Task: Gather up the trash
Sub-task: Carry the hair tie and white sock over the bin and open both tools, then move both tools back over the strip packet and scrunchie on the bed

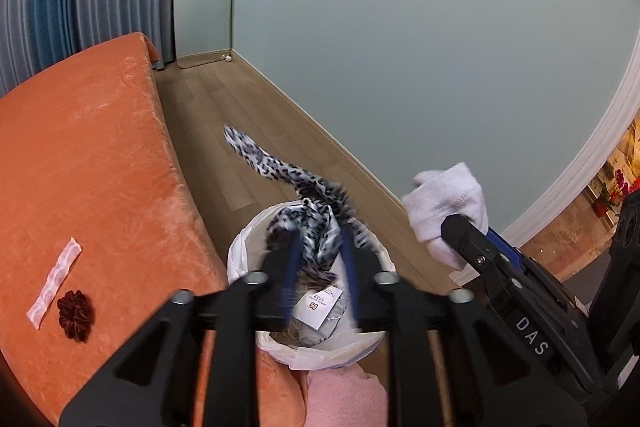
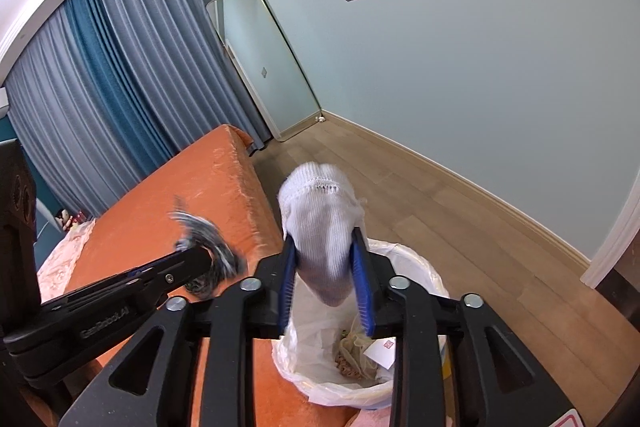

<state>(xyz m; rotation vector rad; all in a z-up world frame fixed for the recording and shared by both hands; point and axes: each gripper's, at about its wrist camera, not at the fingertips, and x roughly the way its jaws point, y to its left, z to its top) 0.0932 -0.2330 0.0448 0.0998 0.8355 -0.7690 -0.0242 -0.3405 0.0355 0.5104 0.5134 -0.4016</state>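
Note:
My left gripper (image 1: pixel 320 239) is shut on a black-and-white leopard-print cloth (image 1: pixel 276 167) and holds it above a trash bin lined with a white bag (image 1: pixel 240 259). The cloth is motion-blurred and also shows in the right wrist view (image 2: pixel 208 239). My right gripper (image 2: pixel 325 247) is shut on a white sock (image 2: pixel 320 211) over the same bin (image 2: pixel 424 267). The sock also shows in the left wrist view (image 1: pixel 444 207). In the bin lie a white tag (image 1: pixel 320 307) and crumpled trash (image 2: pixel 352 351).
An orange bed (image 1: pixel 92 155) stands left of the bin. On it lie a pale wrapper strip (image 1: pixel 54 283) and a dark red scrunchie (image 1: pixel 75 315). A pink cloth (image 1: pixel 344 399) lies at the bottom. Wooden floor (image 1: pixel 248 107), a wall, a mirror (image 2: pixel 264 67) and curtains (image 2: pixel 120 75) lie beyond.

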